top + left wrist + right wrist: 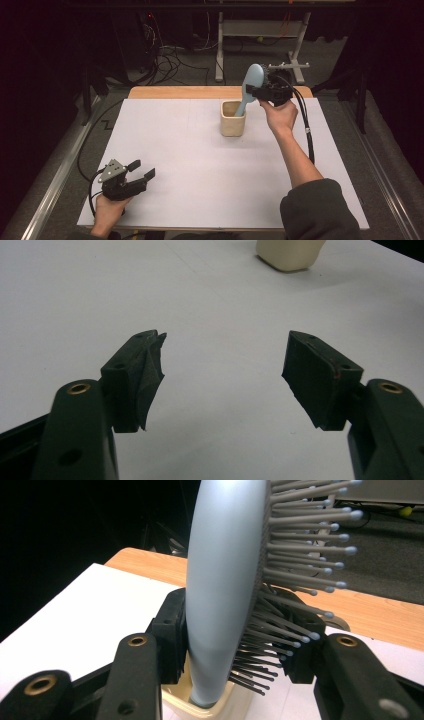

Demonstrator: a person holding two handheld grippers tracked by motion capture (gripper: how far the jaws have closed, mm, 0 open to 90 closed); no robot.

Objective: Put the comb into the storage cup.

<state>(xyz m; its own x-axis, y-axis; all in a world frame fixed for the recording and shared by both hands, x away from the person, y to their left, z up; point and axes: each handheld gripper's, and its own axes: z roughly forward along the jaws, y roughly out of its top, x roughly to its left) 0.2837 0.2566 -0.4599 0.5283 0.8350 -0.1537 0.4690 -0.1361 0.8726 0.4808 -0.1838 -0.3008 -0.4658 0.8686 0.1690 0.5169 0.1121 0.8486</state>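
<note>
High view: white tabletop (200,165) takes up most of the frame, with a wooden edge strip (175,92) along its far side. Dark floor beyond it has cables and a white metal stand (220,45) at top centre.

Beige square cup (233,118) stands upright on the tabletop, centre-right of frame, toward the far edge. Light blue hairbrush (250,87) has its handle down in the cup and its head tilted up to the right above the rim.

Right tool (263,90) is at upper right of frame, held up off the tabletop, pinching the hairbrush head. Right gripper view: one jaw presses the smooth back, the other sits in the bristles (300,580); cup rim is at the bottom of frame under the handle.

Left tool (141,170) is at lower left of frame, low over the tabletop, well apart from the cup. Left gripper view: jaws spread wide, nothing between them, bare white surface underneath, cup base at the top edge of frame.
</note>
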